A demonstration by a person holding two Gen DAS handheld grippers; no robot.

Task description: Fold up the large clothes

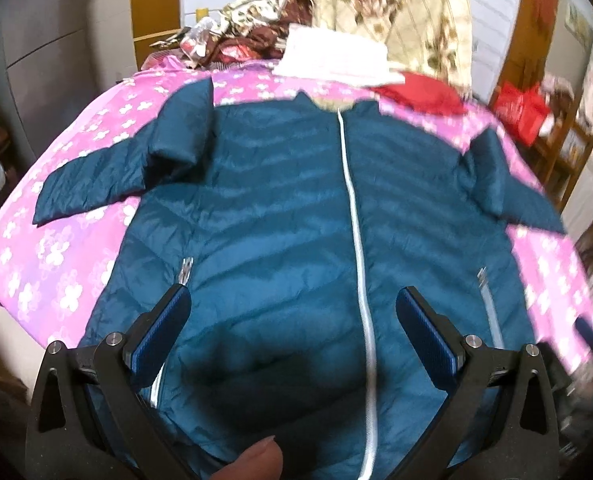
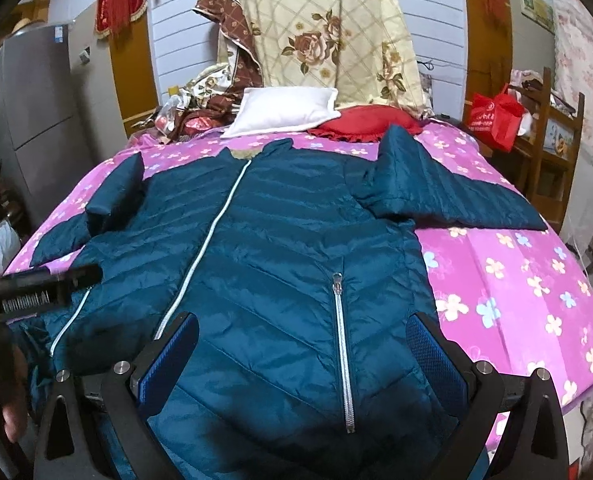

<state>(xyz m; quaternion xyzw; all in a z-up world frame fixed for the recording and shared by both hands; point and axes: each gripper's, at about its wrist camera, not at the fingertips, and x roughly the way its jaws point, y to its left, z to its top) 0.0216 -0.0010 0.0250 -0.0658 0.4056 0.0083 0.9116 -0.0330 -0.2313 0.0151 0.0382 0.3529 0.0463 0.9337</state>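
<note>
A teal quilted jacket [image 1: 276, 200] [image 2: 276, 240] lies front up on the pink flowered bedsheet [image 1: 56, 248] [image 2: 516, 280], white zipper [image 1: 356, 220] closed, collar far from me. Both sleeves are bent outward: one at the left [image 1: 96, 184] [image 2: 96, 208], one at the right [image 1: 508, 184] [image 2: 448, 196]. My left gripper [image 1: 292, 296] hovers open over the hem near the middle, nothing between its fingers; its body also shows at the left of the right wrist view [image 2: 48, 280]. My right gripper [image 2: 302, 322] is open above the right pocket zipper [image 2: 344, 348]. A thumb [image 1: 256, 460] shows at the bottom edge.
A white pillow [image 2: 284, 110] and a red cushion [image 2: 364, 120] lie beyond the collar. A floral quilt [image 2: 328, 32] is heaped against the wall. A red bag [image 2: 496, 116] and wooden rack [image 2: 552, 152] stand right of the bed, a grey fridge [image 2: 36, 100] left.
</note>
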